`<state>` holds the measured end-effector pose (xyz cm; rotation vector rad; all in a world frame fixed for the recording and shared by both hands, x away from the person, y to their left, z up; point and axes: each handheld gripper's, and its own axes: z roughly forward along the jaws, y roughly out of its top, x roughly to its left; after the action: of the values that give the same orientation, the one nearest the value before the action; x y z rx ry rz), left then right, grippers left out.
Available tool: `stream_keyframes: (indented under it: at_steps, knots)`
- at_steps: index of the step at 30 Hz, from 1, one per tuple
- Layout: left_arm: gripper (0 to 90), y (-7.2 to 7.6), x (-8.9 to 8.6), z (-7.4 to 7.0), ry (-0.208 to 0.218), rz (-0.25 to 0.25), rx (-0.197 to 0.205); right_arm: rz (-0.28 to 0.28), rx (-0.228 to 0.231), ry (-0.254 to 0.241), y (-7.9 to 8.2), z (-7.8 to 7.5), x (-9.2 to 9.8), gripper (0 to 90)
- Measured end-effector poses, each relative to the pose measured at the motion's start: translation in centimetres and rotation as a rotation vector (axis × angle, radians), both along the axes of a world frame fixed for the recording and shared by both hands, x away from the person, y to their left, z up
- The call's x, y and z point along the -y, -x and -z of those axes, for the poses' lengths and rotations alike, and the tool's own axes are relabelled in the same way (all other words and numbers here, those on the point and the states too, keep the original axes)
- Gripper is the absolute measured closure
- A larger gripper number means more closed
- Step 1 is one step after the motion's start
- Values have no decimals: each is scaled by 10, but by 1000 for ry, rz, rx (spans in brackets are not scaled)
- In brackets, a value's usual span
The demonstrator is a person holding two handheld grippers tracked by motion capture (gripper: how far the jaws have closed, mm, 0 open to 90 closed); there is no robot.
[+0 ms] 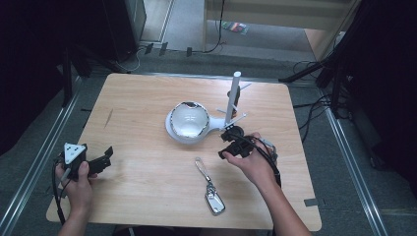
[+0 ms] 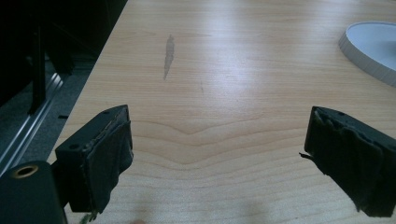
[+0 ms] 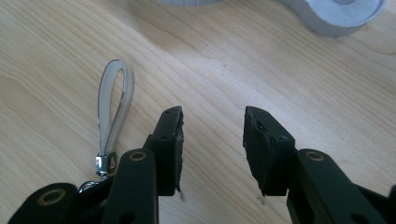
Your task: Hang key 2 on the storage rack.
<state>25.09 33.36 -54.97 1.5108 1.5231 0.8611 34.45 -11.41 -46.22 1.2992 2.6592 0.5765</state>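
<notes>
— While the left claw [image 1: 105, 156] gaped idle, where lay the keychain [image 1: 209, 187]?
— On the desk [image 1: 147, 196], at seven o'clock of the right claw [image 3: 212, 135], whose empty jaws stood apart; its long axis ran eleven-to-five.

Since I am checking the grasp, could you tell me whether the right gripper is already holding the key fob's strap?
No: in the right gripper view the right gripper has empty, parted jaws, and the strap lies on the table beside them.
</notes>
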Motion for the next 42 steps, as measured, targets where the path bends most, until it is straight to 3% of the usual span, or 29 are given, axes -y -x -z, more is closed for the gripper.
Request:
stream_keyframes:
  at_steps: [10,20,30,36,42]
  knots:
    - [81,0,0,0,2,-1,-1,-19,-42,37,6,2,-13,572]
    - [81,0,0,0,4,-2,-2,21,-77,58,14,2,-23,571]
    - [81,0,0,0,4,-1,-2,-40,-143,77,22,12,-34,574]
    - [80,0,0,0,4,-1,-2,-47,-182,77,25,19,-39,586]
    - [81,0,-1,0,5,0,-5,-70,-196,79,28,24,-44,605]
